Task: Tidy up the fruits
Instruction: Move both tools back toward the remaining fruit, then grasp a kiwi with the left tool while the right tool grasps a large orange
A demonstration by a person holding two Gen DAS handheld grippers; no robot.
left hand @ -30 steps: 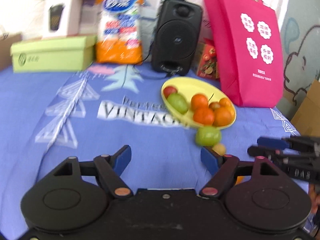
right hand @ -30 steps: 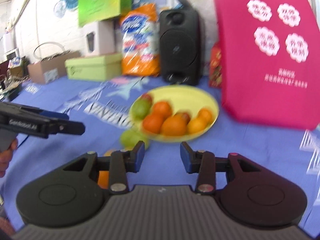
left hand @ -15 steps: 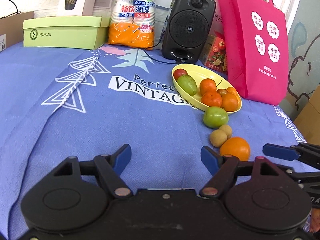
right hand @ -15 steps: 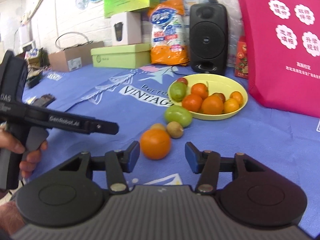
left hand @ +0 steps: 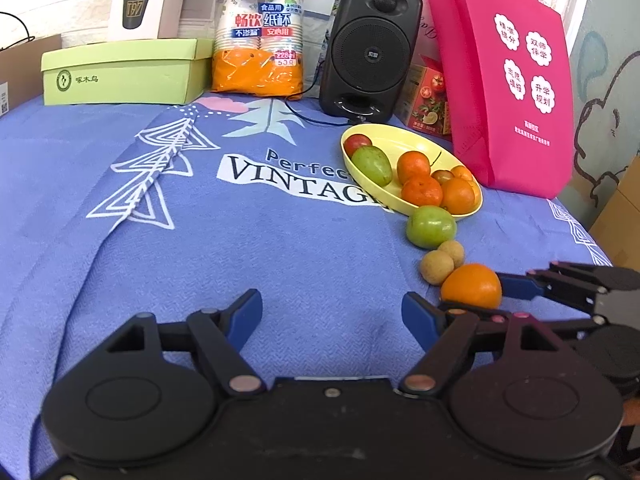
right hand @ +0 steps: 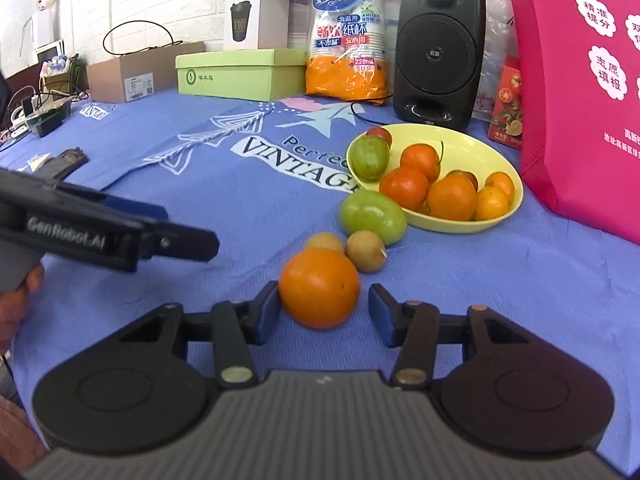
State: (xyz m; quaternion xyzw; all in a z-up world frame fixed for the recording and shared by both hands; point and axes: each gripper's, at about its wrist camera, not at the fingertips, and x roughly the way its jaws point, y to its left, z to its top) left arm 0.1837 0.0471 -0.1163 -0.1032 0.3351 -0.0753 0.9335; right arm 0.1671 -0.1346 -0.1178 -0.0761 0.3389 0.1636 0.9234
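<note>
On the blue cloth an orange [right hand: 319, 286] lies between the fingers of my right gripper [right hand: 324, 304], whose jaws are closing. The left pad [right hand: 269, 312] is at the orange's skin, while a gap remains at the right pad [right hand: 380, 314]. Just beyond it are two small brown fruits [right hand: 366, 255] and a green fruit [right hand: 372, 216]. Behind them a yellow bowl [right hand: 468, 148] holds oranges, a green fruit and a red one. My left gripper [left hand: 332, 308] stands open over bare cloth, left of the orange [left hand: 471, 285].
A pink bag [left hand: 516, 80] stands right of the bowl. Along the back are a black speaker [left hand: 370, 48], a pack of paper cups [left hand: 260, 32] and a green box [left hand: 120, 72]. A hand [right hand: 20, 300] holds the left gripper's handle.
My right gripper has moved forward and down, so the orange now sits between its fingers. The left gripper's view shifted a second ago and has since held still.
</note>
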